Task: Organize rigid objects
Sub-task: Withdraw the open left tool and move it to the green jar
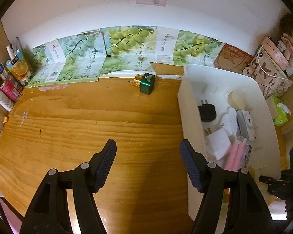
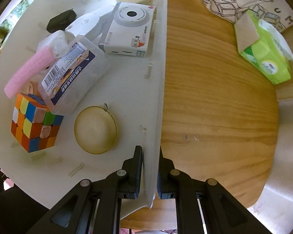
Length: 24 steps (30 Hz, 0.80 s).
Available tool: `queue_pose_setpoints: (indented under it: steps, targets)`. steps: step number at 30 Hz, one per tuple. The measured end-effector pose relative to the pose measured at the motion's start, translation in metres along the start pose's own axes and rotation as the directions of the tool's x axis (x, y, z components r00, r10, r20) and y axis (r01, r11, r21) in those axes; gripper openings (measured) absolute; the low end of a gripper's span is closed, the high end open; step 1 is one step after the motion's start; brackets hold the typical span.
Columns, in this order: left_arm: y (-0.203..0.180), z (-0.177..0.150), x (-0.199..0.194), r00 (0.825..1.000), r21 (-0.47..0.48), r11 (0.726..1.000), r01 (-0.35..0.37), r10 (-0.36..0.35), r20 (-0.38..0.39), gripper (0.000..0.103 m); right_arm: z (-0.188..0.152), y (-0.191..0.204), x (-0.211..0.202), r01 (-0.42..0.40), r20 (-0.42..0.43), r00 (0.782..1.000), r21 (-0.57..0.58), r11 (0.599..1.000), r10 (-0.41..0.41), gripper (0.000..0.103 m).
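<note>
Right wrist view: bin point(image 2: 156, 78) wall hides right gripper point(image 2: 149, 168) pads, seemingly clamped.

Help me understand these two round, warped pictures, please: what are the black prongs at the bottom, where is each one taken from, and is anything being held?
No robot arm here: a person holds a two-finger gripper in each hand, and a fisheye camera on each looks forward along its fingers, which bends the view.

In the left wrist view, the left gripper is open and empty above the wooden table. A green block with a gold end lies near the back, apart from the white bin.

In the right wrist view, the right gripper is shut on the bin's side wall, one finger inside, one outside. The bin holds a colour cube, a round cream disc, a clear plastic case, a camera box and a black plug. A green tissue pack lies on the table.
</note>
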<state>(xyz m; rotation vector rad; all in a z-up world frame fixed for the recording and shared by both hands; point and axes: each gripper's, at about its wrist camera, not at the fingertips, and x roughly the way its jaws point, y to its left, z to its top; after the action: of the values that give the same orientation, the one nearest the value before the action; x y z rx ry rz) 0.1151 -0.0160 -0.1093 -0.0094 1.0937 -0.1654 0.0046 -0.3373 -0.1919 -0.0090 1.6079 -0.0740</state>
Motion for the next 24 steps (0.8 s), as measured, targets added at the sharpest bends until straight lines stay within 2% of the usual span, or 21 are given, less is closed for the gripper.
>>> queue_pose_setpoints:
  steps: [4,11,16,21,24]
  targets:
    - [0.012,0.013,0.015,1.000,-0.005,1.000,0.014,-0.014,-0.021,0.071,0.000,-0.001,0.000,0.019,-0.014,1.000,0.043,0.999,-0.018,0.012]
    - [0.028,0.039,0.048,0.997,0.002,1.000,0.025,-0.025,-0.075,0.080,0.006,0.001,0.003,0.063,-0.032,0.998,0.079,0.995,-0.060,0.012]
    - [0.035,0.061,0.077,0.992,-0.003,0.999,0.042,-0.042,-0.118,0.080,0.008,0.008,0.001,0.074,-0.040,0.997,0.111,0.991,-0.070,0.014]
    - [0.032,0.077,0.102,0.989,0.028,0.996,0.083,-0.079,-0.129,0.081,0.013,0.010,-0.003,0.107,-0.052,0.994,0.121,0.987,-0.101,0.016]
    - [0.027,0.083,0.120,0.987,0.051,0.996,0.076,-0.068,-0.143,0.081,0.014,0.012,0.000,0.116,-0.061,0.992,0.131,0.985,-0.109,0.017]
